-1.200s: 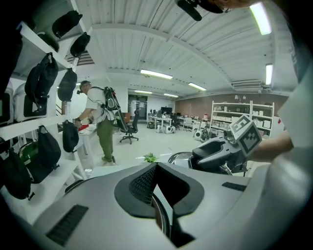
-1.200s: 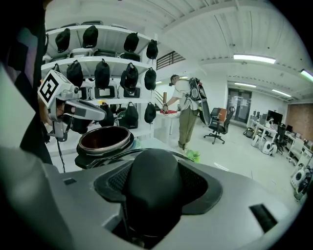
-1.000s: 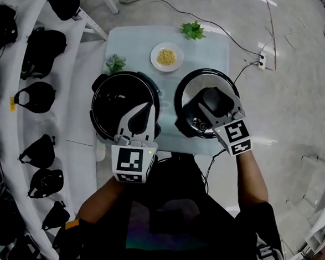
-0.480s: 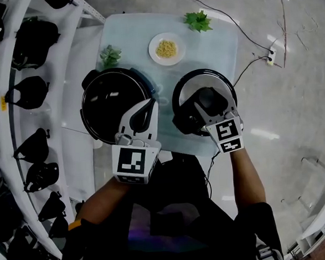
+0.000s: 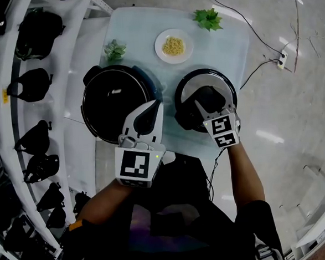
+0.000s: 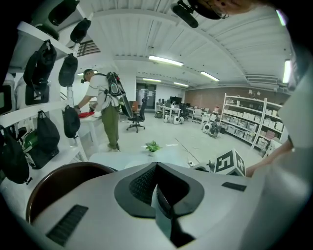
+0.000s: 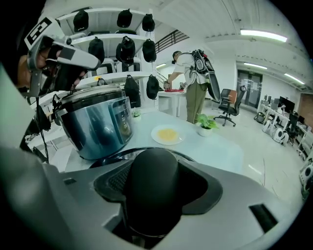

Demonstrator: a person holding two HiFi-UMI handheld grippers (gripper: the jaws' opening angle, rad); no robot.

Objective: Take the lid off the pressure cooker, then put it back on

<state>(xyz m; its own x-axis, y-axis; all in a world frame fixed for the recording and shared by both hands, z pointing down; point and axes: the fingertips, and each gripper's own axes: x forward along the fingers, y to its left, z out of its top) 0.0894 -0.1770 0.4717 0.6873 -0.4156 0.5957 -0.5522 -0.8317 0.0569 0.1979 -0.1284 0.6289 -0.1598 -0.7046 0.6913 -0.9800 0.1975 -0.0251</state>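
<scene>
The open pressure cooker (image 5: 116,102), black inside, stands on the left of the pale table (image 5: 228,44). Its round lid (image 5: 221,82) is to the right of it, over the table. My right gripper (image 5: 205,104) is shut on the lid's black handle (image 7: 151,180), and the lid's rim (image 7: 105,158) shows below the jaws, beside the cooker's shiny wall (image 7: 95,124). My left gripper (image 5: 150,108) hovers at the cooker's near right rim, shut with nothing in it. In the left gripper view that gripper (image 6: 156,195) has its jaws pressed together above the cooker's dark bowl (image 6: 58,180).
A white plate of yellow food (image 5: 173,45) and two small green plants (image 5: 115,48) (image 5: 208,19) sit at the table's far side. White shelves with black bags (image 5: 34,85) run along the left. Cables and a power strip (image 5: 282,60) lie on the floor. A person (image 6: 105,110) stands far off.
The head view has shifted. My left gripper now sits a little further right, off the cooker's opening. The right gripper stays shut on the lid's handle beside the cooker.
</scene>
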